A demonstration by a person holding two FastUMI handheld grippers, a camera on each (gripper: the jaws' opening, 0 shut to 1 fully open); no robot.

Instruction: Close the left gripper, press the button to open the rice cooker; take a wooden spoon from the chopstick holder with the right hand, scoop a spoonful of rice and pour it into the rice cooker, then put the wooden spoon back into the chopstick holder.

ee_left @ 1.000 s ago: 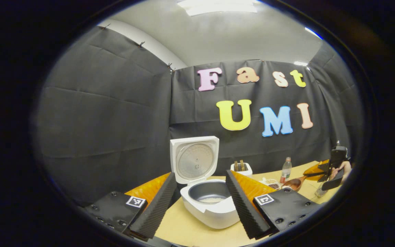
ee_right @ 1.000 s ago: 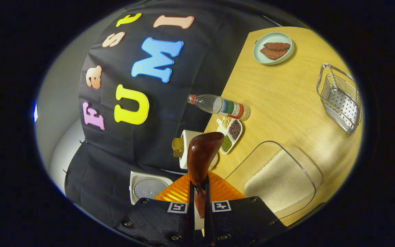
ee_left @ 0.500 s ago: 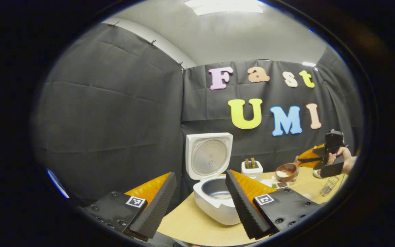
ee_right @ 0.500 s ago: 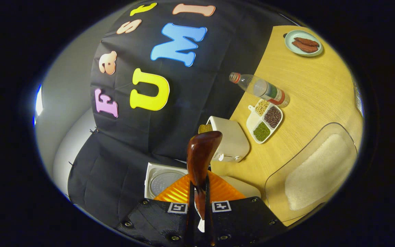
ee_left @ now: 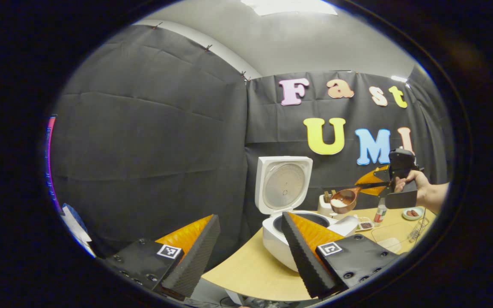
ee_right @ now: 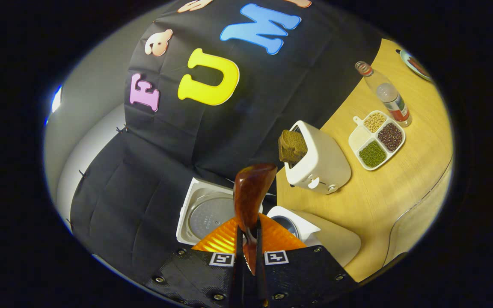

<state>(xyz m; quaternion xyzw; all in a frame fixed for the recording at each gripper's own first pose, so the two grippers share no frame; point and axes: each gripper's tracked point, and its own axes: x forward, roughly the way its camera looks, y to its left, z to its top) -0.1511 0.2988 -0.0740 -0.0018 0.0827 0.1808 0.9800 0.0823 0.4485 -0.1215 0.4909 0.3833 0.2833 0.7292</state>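
The right tongs (ee_right: 246, 239) are squeezing the spoon (ee_left: 344, 199), which has moved from low at the right toward the open rice cooker (ee_left: 291, 222) at middle; pouring probably comes next. The left tongs (ee_left: 250, 252) are hanging wide apart, holding nothing.

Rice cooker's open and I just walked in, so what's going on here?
A person is working with a gripper in each hand. The right gripper is shut on a wooden spoon loaded with rice, carried in the air near the rice cooker. The cooker's lid stands up, so the pot is ready, and the rice has not been poured in yet. The left gripper is open, holds nothing, and hangs in front of the cooker. A toaster with bread stands behind on the table.
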